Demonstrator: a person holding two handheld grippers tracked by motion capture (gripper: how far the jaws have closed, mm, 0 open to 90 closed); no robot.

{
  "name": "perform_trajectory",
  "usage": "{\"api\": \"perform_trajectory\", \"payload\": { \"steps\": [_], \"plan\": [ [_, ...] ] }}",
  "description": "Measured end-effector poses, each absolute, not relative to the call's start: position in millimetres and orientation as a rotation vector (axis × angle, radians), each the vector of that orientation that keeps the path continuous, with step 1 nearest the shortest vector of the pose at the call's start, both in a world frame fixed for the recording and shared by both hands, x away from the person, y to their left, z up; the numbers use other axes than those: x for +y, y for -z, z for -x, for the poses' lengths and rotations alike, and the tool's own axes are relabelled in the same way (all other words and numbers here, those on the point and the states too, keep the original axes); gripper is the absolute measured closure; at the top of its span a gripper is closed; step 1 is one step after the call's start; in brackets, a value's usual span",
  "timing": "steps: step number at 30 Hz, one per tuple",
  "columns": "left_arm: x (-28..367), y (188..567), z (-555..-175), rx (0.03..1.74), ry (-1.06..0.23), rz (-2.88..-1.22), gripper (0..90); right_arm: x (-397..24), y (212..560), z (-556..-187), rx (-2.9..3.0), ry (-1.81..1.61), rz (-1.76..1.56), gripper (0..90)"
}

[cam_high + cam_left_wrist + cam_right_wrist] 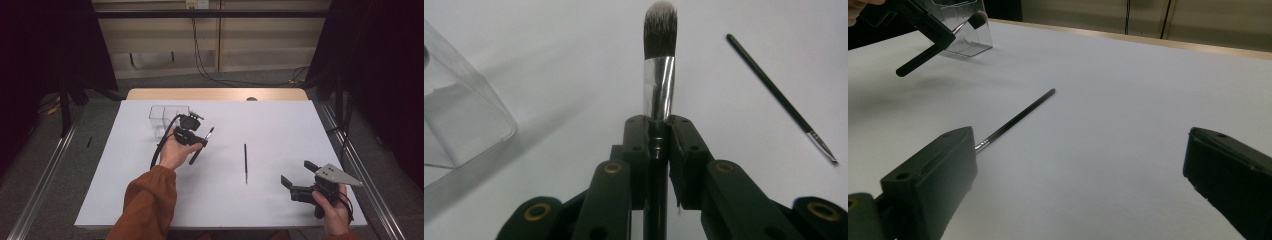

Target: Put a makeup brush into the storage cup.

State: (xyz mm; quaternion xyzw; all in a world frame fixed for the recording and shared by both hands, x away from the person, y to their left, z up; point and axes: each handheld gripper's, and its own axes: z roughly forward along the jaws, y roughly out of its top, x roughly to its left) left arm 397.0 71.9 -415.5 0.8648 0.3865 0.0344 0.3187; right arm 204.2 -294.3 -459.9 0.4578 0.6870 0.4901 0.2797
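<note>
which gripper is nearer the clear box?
Left. The left gripper, shut on the makeup brush, hovers right beside the clear box; the right gripper sits open at the table's near right corner.

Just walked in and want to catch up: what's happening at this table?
A person works with two hand-held grippers. The left gripper is shut on a makeup brush, held above the white table near a clear plastic organizer. The right gripper rests open near the table's front right corner. A thin black brush lies flat on the table between them, untouched.
</note>
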Motion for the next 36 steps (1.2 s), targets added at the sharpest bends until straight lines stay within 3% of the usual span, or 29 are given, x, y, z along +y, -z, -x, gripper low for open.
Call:
{"api": "perform_trajectory", "payload": {
  "steps": [36],
  "plan": [
    [107.4,402.5,-378.8,0.891,-0.255,-1.951,79.1,-293.4,459.2,-205.1,1.846,-1.331,-1.214,0.2]
  ]
}}
